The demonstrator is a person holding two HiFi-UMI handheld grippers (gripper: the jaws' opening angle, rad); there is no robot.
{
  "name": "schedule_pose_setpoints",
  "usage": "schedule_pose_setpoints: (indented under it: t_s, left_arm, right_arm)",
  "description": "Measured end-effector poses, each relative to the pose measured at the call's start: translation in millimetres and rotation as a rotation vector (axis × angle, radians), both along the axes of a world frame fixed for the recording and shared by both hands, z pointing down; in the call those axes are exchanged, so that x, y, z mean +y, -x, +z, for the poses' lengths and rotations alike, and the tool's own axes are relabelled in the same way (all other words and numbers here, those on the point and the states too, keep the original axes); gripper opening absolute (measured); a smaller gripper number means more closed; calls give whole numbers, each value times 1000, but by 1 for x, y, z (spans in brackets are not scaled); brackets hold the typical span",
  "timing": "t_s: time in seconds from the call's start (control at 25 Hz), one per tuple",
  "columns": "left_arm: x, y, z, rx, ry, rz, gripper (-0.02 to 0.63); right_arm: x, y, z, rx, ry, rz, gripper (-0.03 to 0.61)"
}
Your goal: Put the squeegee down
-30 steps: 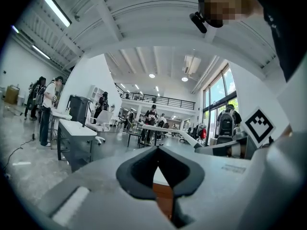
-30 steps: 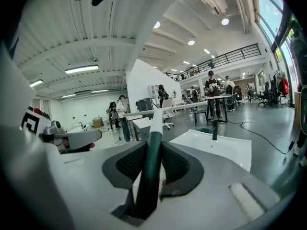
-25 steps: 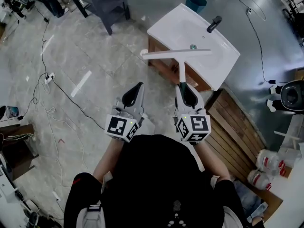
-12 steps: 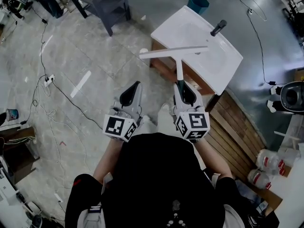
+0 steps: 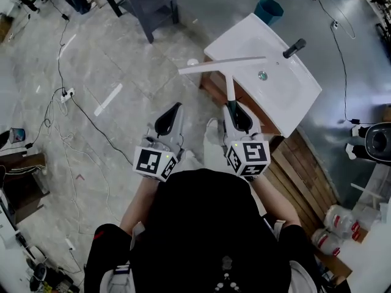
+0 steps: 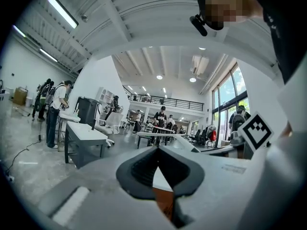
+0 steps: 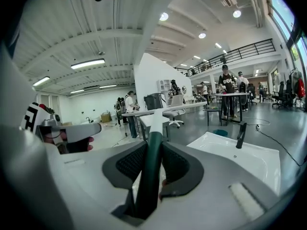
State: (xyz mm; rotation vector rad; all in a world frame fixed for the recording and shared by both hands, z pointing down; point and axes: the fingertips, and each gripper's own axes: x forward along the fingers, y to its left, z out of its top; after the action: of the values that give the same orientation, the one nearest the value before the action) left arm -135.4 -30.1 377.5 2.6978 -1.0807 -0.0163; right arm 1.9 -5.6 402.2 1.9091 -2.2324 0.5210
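My right gripper (image 5: 237, 116) is shut on the dark green handle of the squeegee (image 5: 230, 85). Its long white blade lies crosswise out in front, with its right end over the left rim of the white sink (image 5: 290, 99). In the right gripper view the handle (image 7: 150, 164) runs up between the black pads, and the blade crosses ahead of them. My left gripper (image 5: 169, 119) hangs beside it to the left. Its pads (image 6: 144, 169) meet at the tip and hold nothing.
The sink sits on a wooden cabinet, with a black faucet (image 5: 294, 47) at its far side and a drain (image 5: 262, 75). A teal bin (image 5: 269, 9) stands beyond it and a grey table (image 5: 143, 2) at the far left. Cables trail over the floor on the left.
The squeegee blade was over the basin near the drain; now it hangs at the sink's left rim. Both grippers have drawn back from the sink together.
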Motion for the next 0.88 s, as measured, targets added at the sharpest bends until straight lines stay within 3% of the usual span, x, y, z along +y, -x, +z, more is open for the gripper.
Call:
schedule_pose_setpoints:
  t_s: [0.88]
  left_arm:
    - [-118, -83, 6, -43, 5, -99, 2]
  right_arm:
    - [-131, -75, 21, -13, 53, -130, 100]
